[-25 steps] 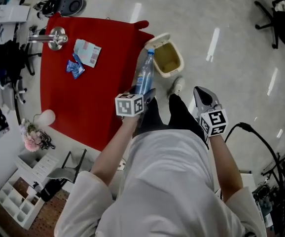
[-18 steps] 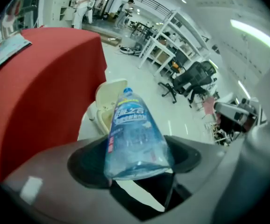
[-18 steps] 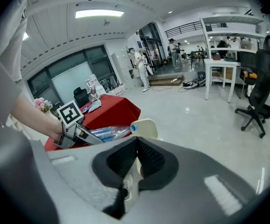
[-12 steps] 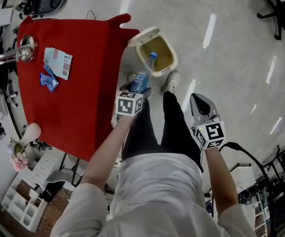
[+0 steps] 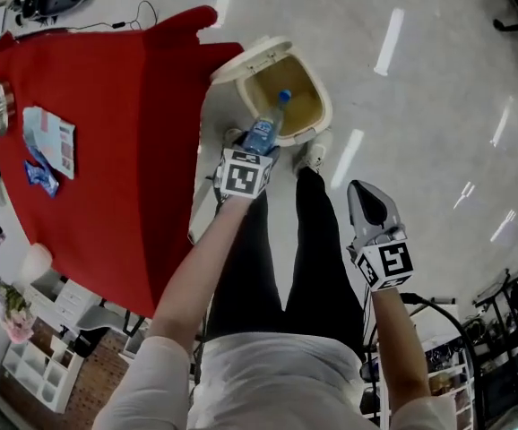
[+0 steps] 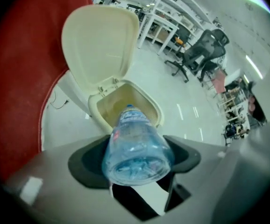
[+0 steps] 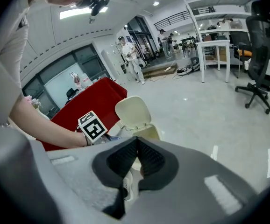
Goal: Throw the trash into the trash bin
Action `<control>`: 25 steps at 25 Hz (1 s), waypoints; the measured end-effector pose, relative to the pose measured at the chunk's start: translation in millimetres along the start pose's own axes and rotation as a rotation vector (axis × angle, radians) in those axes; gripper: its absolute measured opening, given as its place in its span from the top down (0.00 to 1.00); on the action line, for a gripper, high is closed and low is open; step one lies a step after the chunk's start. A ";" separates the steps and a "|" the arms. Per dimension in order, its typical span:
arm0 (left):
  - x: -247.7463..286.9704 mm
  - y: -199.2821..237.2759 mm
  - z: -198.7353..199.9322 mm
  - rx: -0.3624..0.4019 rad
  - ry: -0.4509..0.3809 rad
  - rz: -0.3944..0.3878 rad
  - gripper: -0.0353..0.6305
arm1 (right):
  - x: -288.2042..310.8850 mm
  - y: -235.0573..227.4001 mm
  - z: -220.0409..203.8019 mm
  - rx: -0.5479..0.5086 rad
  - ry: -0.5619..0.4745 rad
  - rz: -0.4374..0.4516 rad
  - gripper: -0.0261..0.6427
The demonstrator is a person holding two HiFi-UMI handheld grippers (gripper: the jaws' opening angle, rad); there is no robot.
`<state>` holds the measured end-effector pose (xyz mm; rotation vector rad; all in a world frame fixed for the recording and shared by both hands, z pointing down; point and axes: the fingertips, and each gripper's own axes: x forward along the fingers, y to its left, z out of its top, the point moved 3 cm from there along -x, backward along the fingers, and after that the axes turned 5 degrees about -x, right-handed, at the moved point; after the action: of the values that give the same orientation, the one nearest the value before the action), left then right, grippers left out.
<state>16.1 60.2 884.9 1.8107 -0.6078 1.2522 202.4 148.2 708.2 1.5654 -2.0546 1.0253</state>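
Observation:
My left gripper (image 5: 255,150) (image 6: 137,160) is shut on a clear plastic bottle (image 5: 264,130) (image 6: 136,148) with a blue cap. The bottle's cap end reaches over the open mouth of the cream trash bin (image 5: 317,119) (image 6: 108,107), whose lid (image 6: 100,38) stands up. My right gripper (image 5: 369,206) (image 7: 136,160) hangs shut and empty to the right of the person's legs, over the floor. On the red table (image 5: 116,133) at the left lie a pale card packet (image 5: 49,139) and a blue wrapper (image 5: 40,176).
The bin stands on the shiny floor right beside the red table's corner. A white shoe (image 5: 312,157) is next to the bin. Office chairs (image 6: 198,50) and desks stand farther back. White shelving (image 5: 39,365) sits below the table at the lower left.
The left gripper has carried the bottle off the table's edge and forward, until its cap is over the open bin. The right gripper stayed shut at the person's side.

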 end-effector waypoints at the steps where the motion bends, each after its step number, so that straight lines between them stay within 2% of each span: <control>1: 11.7 1.5 1.2 0.008 0.016 0.002 0.40 | 8.3 -4.5 -7.3 0.005 0.006 0.001 0.96; 6: 66.1 14.8 -2.4 0.072 0.079 0.038 0.40 | 46.4 -25.1 -31.8 0.024 0.020 0.005 0.96; 10: 87.0 16.0 -5.9 0.090 0.103 0.053 0.39 | 63.7 -38.5 -38.7 0.039 0.018 -0.006 0.96; 20: 94.8 3.1 -5.3 0.109 0.089 0.029 0.38 | 69.9 -41.8 -40.6 0.041 0.019 -0.013 0.96; 25: 80.7 -5.5 -6.4 0.100 0.057 0.023 0.39 | 65.0 -35.6 -39.2 0.029 0.020 -0.014 0.96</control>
<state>48.1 73.8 958.2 1.8471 -0.5437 1.3661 209.4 128.5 789.5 1.5757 -2.0217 1.0660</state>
